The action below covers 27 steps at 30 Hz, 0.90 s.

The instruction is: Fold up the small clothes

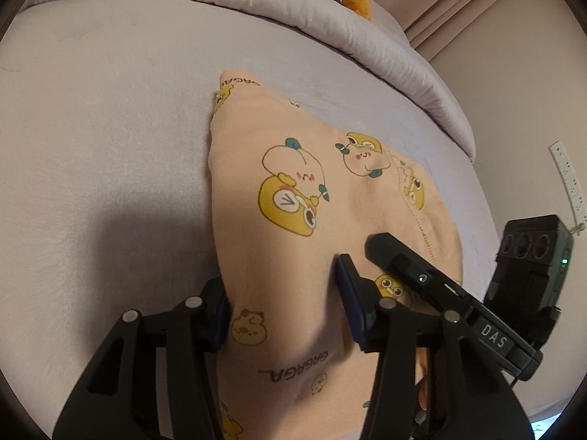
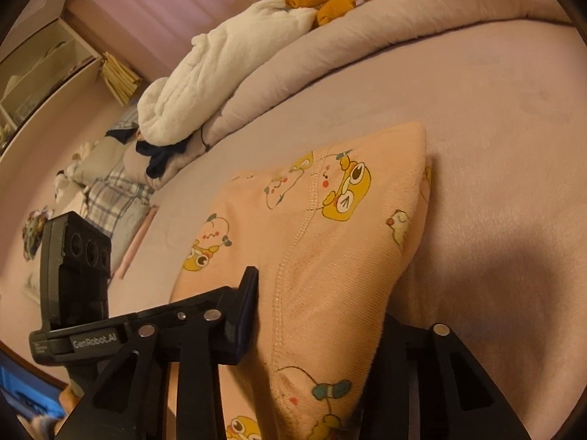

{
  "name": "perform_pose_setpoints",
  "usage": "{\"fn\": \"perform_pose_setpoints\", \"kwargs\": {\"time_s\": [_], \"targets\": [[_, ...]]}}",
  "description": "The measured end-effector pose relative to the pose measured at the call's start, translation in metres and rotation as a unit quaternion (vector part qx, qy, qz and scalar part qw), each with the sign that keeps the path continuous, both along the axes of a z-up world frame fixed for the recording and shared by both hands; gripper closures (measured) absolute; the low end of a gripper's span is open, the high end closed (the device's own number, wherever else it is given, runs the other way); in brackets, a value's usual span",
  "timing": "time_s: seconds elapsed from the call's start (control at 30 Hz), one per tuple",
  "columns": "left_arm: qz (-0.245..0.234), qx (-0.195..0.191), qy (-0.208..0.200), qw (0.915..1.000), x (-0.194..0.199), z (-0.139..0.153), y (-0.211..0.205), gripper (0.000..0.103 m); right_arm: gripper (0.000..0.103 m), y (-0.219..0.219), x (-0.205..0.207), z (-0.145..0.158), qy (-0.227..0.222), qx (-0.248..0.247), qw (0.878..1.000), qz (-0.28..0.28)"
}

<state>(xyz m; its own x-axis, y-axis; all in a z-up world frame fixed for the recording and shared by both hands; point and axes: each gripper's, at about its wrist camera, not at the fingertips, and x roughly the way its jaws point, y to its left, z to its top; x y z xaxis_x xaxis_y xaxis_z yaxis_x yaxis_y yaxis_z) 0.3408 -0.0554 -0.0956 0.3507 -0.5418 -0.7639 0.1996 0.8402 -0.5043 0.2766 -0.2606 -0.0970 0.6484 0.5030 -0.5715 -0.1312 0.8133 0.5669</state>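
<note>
You have both the left gripper [image 1: 282, 308] and right gripper [image 2: 323, 315] clamped on bunched peach garment [image 1: 293, 183] between the jaws, fold only partly done.

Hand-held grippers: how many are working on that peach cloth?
2. The left hand-held gripper straddles the peach garment at its near edge; the right hand-held gripper reaches in beside it, on that edge too.
</note>
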Motion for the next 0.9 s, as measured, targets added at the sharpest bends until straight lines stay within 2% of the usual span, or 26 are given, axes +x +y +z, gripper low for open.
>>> {"fn": "perform_pose_setpoints", "kwargs": {"time_s": [0.2, 0.47, 0.9], "targets": [[-0.004, 0.03, -0.013, 0.9994, 0.0, 0.007, -0.004, 0.06, 0.07, 0.008, -0.005, 0.008, -0.019, -0.021, 1.0, 0.0], [-0.009, 0.061, -0.036, 0.9974, -0.01, 0.018, -0.004, 0.068, 0.07, 0.017, -0.011, 0.019, -0.044, -0.038, 0.998, 0.007], [-0.006, 0.059, -0.056, 0.9967, -0.021, 0.033, 0.006, 0.069, 0.071, 0.028, -0.019, 0.031, -0.071, -0.045, 0.996, 0.021]]}}
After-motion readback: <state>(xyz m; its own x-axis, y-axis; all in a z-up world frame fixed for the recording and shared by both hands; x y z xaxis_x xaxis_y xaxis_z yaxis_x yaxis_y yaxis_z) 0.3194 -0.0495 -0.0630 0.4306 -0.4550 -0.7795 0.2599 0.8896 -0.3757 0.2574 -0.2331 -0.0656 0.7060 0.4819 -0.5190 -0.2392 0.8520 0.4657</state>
